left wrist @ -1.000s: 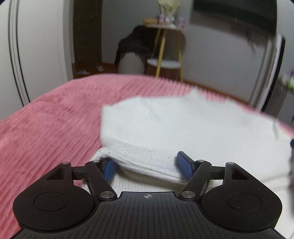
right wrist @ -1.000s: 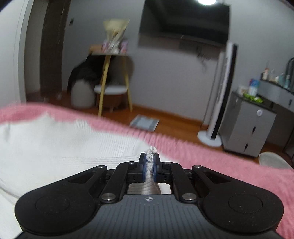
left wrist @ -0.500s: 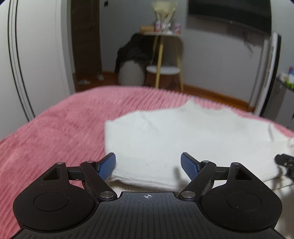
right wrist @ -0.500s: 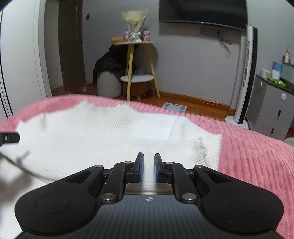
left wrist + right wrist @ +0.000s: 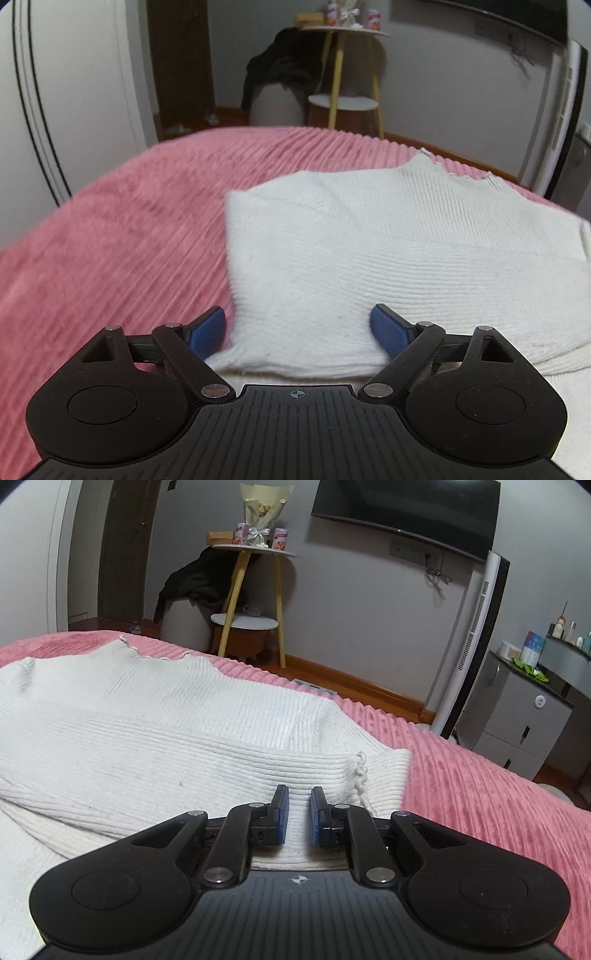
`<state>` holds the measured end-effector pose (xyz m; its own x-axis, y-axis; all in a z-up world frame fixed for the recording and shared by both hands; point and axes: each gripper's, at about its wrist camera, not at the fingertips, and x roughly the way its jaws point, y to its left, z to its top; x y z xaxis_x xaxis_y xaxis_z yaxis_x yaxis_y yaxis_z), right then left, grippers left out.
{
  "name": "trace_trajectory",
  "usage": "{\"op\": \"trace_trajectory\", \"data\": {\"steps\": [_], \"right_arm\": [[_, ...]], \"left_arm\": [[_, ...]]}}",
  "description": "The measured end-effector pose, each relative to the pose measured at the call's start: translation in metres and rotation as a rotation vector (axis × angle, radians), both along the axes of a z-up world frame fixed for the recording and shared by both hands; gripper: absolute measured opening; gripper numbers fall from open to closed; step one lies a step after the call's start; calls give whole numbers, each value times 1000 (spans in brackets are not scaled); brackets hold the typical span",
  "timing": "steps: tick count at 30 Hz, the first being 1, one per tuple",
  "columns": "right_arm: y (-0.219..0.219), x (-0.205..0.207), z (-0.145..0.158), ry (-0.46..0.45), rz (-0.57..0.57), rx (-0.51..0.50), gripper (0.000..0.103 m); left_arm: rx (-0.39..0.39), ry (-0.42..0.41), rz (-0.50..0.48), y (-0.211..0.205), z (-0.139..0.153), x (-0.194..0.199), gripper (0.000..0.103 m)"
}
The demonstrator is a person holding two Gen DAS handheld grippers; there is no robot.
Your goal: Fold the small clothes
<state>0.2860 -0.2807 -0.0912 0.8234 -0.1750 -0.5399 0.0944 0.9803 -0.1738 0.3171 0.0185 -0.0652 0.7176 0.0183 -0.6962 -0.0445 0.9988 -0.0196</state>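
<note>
On the pink bedspread (image 5: 110,229), the white knit sweater (image 5: 369,251) lies part-folded before me. My left gripper (image 5: 299,325) gapes wide, my right gripper (image 5: 298,812) stands narrowly parted, both empty. Soft and limp, it looks best pinched at the folded hem.

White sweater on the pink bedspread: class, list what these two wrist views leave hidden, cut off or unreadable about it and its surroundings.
- White sweater: near hem hidden behind the left tongs, left wrist view.
- Its left part runs off the frame edge, right wrist view; the right tongs cover the near edge.
- Cans on the side table: labels too small to read.
- Pink bedspread: blurred at left, left wrist view.
</note>
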Motion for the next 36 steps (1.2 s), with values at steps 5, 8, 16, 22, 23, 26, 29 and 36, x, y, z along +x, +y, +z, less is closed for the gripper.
{"op": "trace_trajectory", "data": {"steps": [5, 8, 16, 22, 23, 26, 29, 36], "right_arm": [[-2, 2, 4, 26, 13, -5, 16], [-6, -2, 13, 49, -17, -47, 34], [-26, -98, 44, 83, -76, 209, 49], [-31, -193, 39, 219, -31, 426, 70], [-32, -203, 38, 238, -39, 445, 70], [-38, -223, 34, 299, -73, 500, 70], [-42, -235, 28, 343, -99, 526, 66], [-38, -250, 29, 402, -110, 535, 46]], "left_arm": [[-97, 33, 70, 43, 7, -18, 91], [4, 30, 102, 63, 13, -40, 93], [-39, 118, 37, 94, 26, -125, 90], [-75, 261, -114, 82, 21, -188, 91], [-78, 299, -130, 80, 18, -193, 91], [-86, 331, -149, 78, 13, -206, 94], [-82, 332, -144, 76, 16, -217, 91], [-172, 394, -140, 90, 22, -228, 75]]}}
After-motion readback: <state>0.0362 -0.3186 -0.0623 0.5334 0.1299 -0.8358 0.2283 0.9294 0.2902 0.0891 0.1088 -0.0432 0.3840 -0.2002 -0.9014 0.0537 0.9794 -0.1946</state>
